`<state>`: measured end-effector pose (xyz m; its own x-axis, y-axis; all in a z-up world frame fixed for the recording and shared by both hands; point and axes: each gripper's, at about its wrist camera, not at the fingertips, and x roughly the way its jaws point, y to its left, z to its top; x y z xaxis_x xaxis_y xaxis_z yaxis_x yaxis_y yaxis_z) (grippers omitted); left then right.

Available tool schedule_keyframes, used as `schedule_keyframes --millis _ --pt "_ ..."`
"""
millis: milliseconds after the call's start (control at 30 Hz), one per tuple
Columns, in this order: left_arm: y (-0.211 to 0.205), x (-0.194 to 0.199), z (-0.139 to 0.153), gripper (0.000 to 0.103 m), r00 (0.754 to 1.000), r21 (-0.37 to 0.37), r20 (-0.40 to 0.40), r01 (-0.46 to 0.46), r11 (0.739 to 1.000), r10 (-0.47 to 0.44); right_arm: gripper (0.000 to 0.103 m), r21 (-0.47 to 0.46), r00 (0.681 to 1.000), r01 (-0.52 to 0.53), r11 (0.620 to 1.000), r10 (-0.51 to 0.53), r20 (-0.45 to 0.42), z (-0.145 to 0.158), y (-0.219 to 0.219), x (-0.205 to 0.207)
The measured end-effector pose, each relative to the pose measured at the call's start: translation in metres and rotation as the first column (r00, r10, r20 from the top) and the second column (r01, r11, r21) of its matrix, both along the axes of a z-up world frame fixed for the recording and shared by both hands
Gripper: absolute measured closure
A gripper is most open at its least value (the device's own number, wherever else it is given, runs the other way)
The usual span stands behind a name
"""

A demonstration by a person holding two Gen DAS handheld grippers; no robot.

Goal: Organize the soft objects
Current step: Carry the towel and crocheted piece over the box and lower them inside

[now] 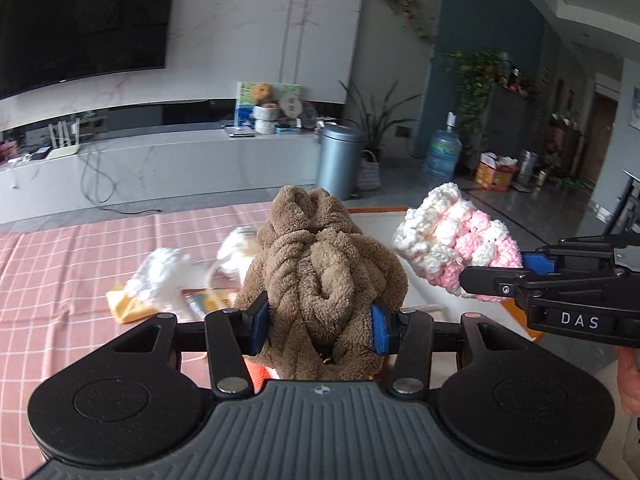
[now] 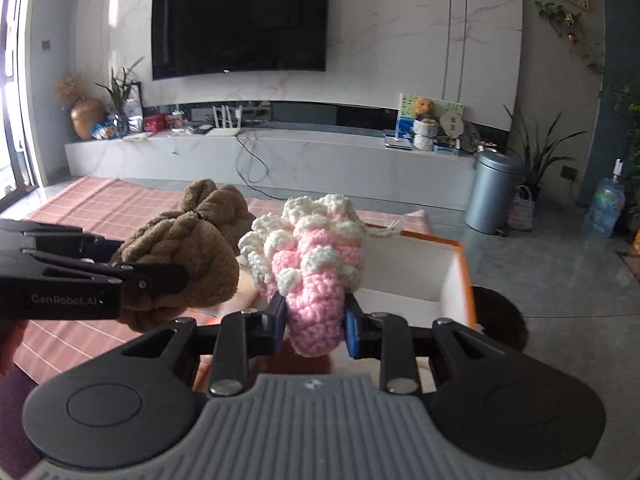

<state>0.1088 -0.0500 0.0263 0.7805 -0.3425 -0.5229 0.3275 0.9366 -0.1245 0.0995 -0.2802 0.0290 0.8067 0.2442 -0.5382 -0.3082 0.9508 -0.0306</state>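
My left gripper (image 1: 320,320) is shut on a brown fleece bundle (image 1: 320,264) and holds it up above the pink checked cloth. It also shows at the left of the right wrist view (image 2: 180,256). My right gripper (image 2: 316,322) is shut on a pink and white crocheted piece (image 2: 308,264), held beside the brown bundle over an open box with an orange rim (image 2: 460,276). The crocheted piece also shows at the right of the left wrist view (image 1: 456,244).
On the pink checked cloth (image 1: 60,264) lie two white fluffy items (image 1: 164,276) and a yellow packet (image 1: 128,308). A grey bin (image 2: 494,192), a water bottle (image 2: 604,208) and a low TV bench (image 2: 280,160) stand beyond.
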Motion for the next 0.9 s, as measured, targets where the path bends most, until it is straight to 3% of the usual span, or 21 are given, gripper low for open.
schedule_keyframes --millis 233,500,667,900 --pt "-0.047 0.019 -0.006 0.047 0.993 0.063 -0.027 0.117 0.991 -0.116 0.075 -0.045 0.994 0.071 0.996 -0.074 -0.079 -0.012 -0.041 0.019" --pt "-0.073 0.065 -0.025 0.047 0.965 0.083 -0.13 0.238 0.968 -0.226 0.075 -0.097 0.981 0.087 0.991 -0.103 -0.166 -0.035 -0.05 0.059" --pt "-0.091 0.076 -0.032 0.047 0.951 0.191 -0.164 0.292 0.937 -0.263 0.074 -0.158 0.973 0.028 0.987 -0.063 -0.222 -0.05 -0.043 0.083" --pt "-0.115 0.086 -0.049 0.046 0.956 0.329 -0.177 0.282 0.901 -0.235 0.074 -0.237 0.964 0.003 0.972 -0.065 -0.256 -0.069 -0.03 0.111"
